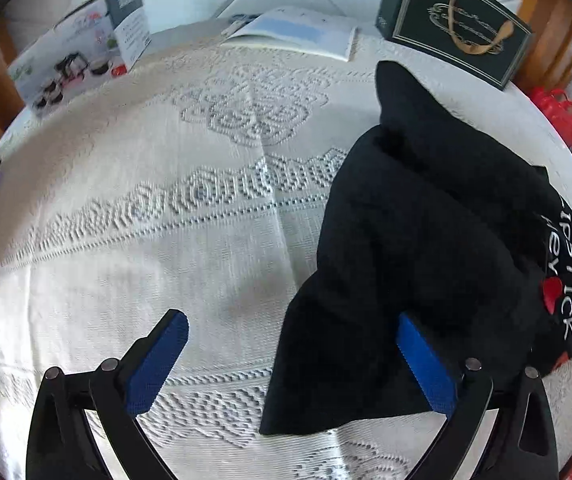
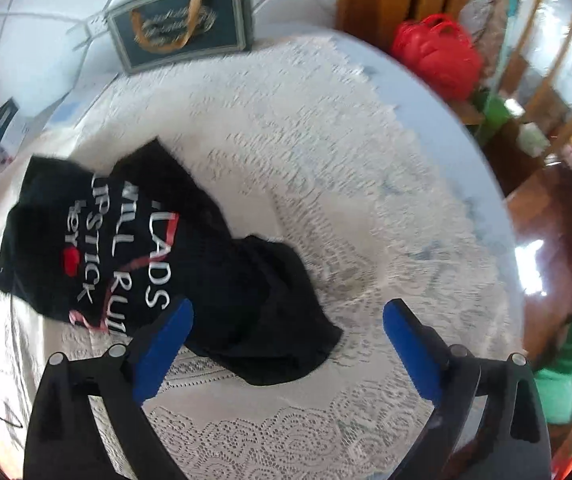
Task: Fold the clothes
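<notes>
Item: black T-shirt with white lettering and a red heart, on a table covered by a white lace tablecloth.

Condition: bunched, not folded. The shirt lay in a loose heap with soft humps and overlapping layers; no flat panel, straight edge or squared outline showed in either view. The print was creased and partly turned under. Judged progress: early; spreading the shirt flat, then every fold, remained to be done.

Position on the surface: towards the right side of the table in the left wrist view, short of the far edge, where a dark green box stood near the far right corner. An open booklet lay at the far edge and a printed carton near the far left corner, all well apart from the shirt.

Left gripper: jaws spread wide, nothing clasped. One lower corner of the shirt lay between them, close against the right-hand pad; contact could not be confirmed.

Right gripper: jaws spread wide, nothing clasped. The near end of the shirt reached into the gap from the left, beside the left-hand pad; the right-hand pad stood over bare cloth.

Beyond the table's right edge: a red bag.
</notes>
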A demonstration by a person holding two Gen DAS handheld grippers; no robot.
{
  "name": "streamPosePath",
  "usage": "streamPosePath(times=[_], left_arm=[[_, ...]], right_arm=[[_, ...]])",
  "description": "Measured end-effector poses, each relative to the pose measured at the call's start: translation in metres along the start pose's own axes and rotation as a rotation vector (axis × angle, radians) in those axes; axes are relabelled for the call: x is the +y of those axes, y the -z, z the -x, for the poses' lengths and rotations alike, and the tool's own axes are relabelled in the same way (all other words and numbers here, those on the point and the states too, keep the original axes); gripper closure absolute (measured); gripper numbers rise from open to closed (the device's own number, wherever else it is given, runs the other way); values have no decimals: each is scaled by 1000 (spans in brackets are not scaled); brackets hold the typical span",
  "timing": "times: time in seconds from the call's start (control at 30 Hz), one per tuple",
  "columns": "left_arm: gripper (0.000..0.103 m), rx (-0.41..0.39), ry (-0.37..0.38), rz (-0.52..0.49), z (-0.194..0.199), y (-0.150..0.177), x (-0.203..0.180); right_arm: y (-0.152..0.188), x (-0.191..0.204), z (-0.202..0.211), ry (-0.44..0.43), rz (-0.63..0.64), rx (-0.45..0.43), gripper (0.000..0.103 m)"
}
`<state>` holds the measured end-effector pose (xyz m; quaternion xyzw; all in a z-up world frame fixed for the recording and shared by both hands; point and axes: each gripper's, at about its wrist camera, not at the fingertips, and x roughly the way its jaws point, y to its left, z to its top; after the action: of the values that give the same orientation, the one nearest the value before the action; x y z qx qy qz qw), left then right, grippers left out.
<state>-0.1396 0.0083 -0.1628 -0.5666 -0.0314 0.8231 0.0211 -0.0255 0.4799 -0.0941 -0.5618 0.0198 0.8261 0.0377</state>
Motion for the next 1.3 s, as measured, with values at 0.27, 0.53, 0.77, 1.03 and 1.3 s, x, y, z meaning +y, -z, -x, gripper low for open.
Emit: streamPosePath(times=[0.27, 0.53, 0.77, 1.03, 1.3], left_arm=[[12, -5, -16, -11, 3, 8, -6], [85, -104, 115, -19, 72, 13, -11], [85, -123, 147, -7, 162, 56, 43], [8, -40, 16, 63, 180, 98, 109], [7, -102, 36, 33, 140, 25, 102]], right_arm=[[15, -1, -47, -4, 0, 97, 3], [6, 16, 10, -68, 26, -42, 97], [23, 10, 91, -223, 68, -54, 97], [53, 36, 80, -90, 212, 71, 15], [-16, 65, 59, -140, 181, -42, 7]])
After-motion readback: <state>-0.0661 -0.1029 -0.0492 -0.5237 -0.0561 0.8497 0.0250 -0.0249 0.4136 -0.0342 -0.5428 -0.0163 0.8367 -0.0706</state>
